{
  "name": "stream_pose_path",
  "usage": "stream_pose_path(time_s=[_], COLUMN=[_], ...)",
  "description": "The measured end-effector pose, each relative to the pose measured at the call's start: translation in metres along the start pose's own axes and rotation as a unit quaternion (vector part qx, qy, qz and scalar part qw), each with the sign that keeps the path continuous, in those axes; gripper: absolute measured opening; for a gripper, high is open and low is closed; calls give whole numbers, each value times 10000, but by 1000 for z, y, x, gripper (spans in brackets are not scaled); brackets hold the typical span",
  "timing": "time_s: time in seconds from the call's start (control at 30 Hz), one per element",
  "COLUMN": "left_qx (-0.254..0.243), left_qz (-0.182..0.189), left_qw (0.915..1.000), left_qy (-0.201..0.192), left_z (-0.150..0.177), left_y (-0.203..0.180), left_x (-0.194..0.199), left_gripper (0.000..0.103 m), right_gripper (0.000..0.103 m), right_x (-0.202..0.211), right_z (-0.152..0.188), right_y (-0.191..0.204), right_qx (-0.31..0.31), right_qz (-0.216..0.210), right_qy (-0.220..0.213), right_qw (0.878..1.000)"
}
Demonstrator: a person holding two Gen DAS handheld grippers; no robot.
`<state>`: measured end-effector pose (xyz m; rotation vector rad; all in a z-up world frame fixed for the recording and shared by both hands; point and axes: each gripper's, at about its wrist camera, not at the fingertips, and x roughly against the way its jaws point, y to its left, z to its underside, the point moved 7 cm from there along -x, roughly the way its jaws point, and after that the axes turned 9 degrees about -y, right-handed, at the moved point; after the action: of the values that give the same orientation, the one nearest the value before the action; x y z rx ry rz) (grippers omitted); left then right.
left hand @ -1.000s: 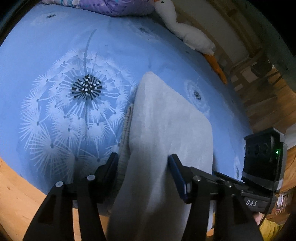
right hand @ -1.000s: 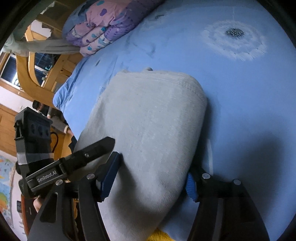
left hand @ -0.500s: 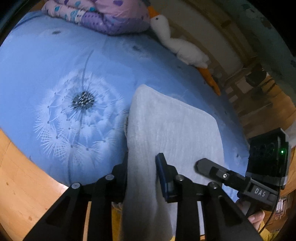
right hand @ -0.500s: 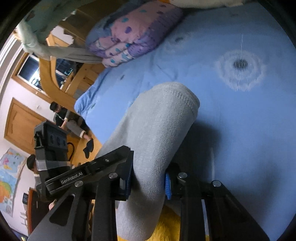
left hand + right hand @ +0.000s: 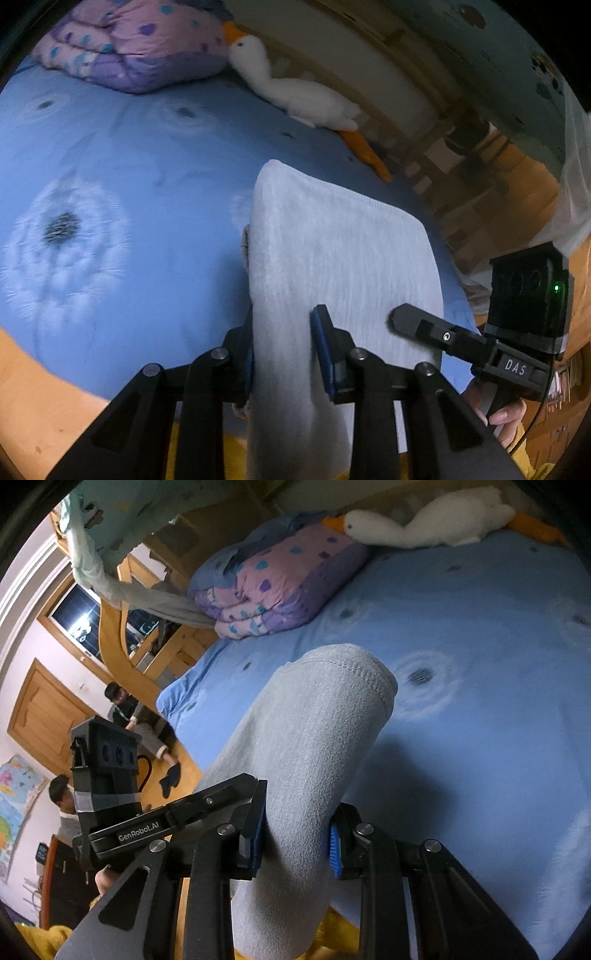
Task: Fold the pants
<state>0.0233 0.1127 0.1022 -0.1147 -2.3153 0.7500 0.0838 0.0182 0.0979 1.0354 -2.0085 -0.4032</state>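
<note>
Soft, limp grey pants (image 5: pixel 343 258) drape; left claw (image 5: pixel 284 354) and right claw (image 5: pixel 295 834) each clench an edge.

Pants (image 5: pixel 343 266): light grey, soft knit fabric, folded w/ rounded fold edge at far end. Lifted off blue sheet, bunched at near end, lower centre of both frames; stitched hem line visible across top in right view (image 5: pixel 314 731).

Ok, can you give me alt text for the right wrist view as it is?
The right gripper is shut on grey knit pants, which rise from its fingers above a blue dandelion-print bedsheet. Behind lie a folded purple quilt and a white plush goose; the left gripper grips alongside.
</note>
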Motion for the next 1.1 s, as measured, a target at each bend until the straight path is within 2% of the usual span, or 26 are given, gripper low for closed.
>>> stream_pose_path(time_s=[0.33, 0.53, 0.8, 0.9, 0.97, 1.1], left_qx=[-376, -492, -787, -1015, -1050, -1063], left_qz=[134, 109, 1, -25, -47, -105], left_qw=[9984, 9965, 9885, 9860, 9852, 9832], left_qy=[389, 672, 1289, 1324, 1354, 1482], left_z=[14, 27, 57, 64, 64, 61], left_y=[-67, -81, -79, -76, -73, -75], left_x=[-75, -127, -196, -206, -209, -204], left_gripper=[28, 28, 29, 39, 50, 51], right_gripper=[27, 27, 27, 31, 37, 41], right_x=[46, 46, 28, 22, 20, 25], right_z=[-23, -27, -13, -1, 7, 11], right_y=[-79, -133, -209, -232, -246, -255], right_qx=[66, 18, -195, -348, -581, -864], right_qz=[295, 472, 1075, 1348, 1484, 1491], right_qy=[-89, -6, 308, 413, 436, 303], right_qw=[9995, 9989, 9935, 9894, 9863, 9846])
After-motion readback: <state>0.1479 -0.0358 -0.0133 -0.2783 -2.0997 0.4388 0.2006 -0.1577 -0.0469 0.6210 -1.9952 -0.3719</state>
